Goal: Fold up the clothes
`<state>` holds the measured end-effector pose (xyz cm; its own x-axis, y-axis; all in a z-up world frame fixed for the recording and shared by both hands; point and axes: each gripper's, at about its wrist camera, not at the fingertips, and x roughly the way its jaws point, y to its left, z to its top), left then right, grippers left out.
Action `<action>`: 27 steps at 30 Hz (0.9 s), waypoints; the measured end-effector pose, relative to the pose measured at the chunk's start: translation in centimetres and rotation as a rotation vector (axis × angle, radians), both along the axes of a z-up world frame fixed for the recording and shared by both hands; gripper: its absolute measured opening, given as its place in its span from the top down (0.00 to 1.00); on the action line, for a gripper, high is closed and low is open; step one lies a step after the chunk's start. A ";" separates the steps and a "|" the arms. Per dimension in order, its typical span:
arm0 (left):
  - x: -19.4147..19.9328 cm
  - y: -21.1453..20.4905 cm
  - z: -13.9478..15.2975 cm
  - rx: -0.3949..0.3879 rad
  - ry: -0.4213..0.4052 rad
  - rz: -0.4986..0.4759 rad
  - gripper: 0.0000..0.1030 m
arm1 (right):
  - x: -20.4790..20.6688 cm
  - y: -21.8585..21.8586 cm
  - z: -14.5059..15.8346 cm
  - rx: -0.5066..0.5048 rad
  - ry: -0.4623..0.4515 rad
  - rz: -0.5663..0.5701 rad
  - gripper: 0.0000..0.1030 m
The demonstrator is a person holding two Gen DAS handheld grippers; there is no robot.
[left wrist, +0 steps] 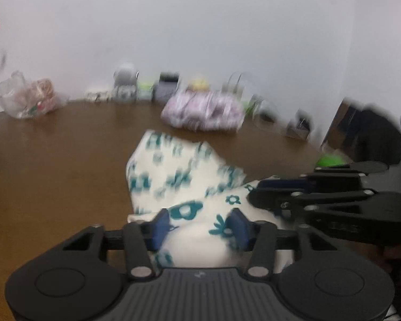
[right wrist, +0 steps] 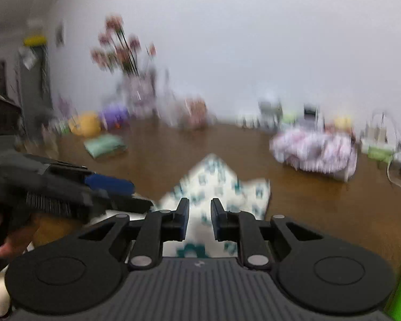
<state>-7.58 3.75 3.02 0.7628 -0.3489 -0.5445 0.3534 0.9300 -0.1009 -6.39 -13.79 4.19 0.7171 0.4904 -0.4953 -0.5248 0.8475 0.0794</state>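
A white cloth with teal flowers point(left wrist: 173, 168) lies bunched on the brown table point(left wrist: 53, 160). My left gripper point(left wrist: 199, 224) has a thick fold of it filling the space between its blue pads point(left wrist: 160, 227) and is shut on it. My right gripper point(left wrist: 254, 195) comes in from the right, its tips on the cloth's near right part. In the right wrist view the cloth point(right wrist: 214, 176) rises to a point ahead, and my right gripper point(right wrist: 200, 208) stands nearly closed, cloth filling the narrow gap. The left gripper point(right wrist: 136, 192) is at the left, held by a hand point(right wrist: 13, 240).
A folded purple-patterned garment point(left wrist: 203, 115) point(right wrist: 315, 149) lies farther back to the right. Along the wall stand small boxes and jars point(left wrist: 147, 91), a plastic bag point(left wrist: 26, 99), a vase of flowers point(right wrist: 136, 85) and a green pack point(right wrist: 105, 144). Bare tabletop point(right wrist: 160, 160) lies left of the cloth.
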 end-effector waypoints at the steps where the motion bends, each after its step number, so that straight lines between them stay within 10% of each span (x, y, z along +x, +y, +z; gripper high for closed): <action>1: -0.1 0.0 -0.8 -0.005 -0.007 0.008 0.54 | 0.6 0.2 -1.1 -0.017 0.039 -0.011 0.85; 7: -0.7 2.3 0.7 -0.129 -0.017 0.049 0.52 | -0.4 0.0 0.5 -0.030 -0.005 -0.009 0.86; 13: -0.1 1.9 -1.0 -0.068 0.052 0.106 0.47 | 0.9 -1.0 -1.8 0.012 0.052 -0.009 0.86; 21: -2.7 0.2 2.3 -0.052 -0.142 0.049 0.41 | 0.3 -1.9 -0.1 0.057 0.044 -0.014 0.81; 27: -3.3 -4.0 0.2 0.088 -0.129 -0.052 0.41 | -0.8 -1.7 -0.4 0.040 0.016 -0.040 0.80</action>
<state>-10.84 -0.23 3.20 0.8102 -0.3451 -0.4738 0.4063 0.9133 0.0296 -7.22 -15.53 3.79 0.7287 0.4810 -0.4875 -0.4886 0.8639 0.1220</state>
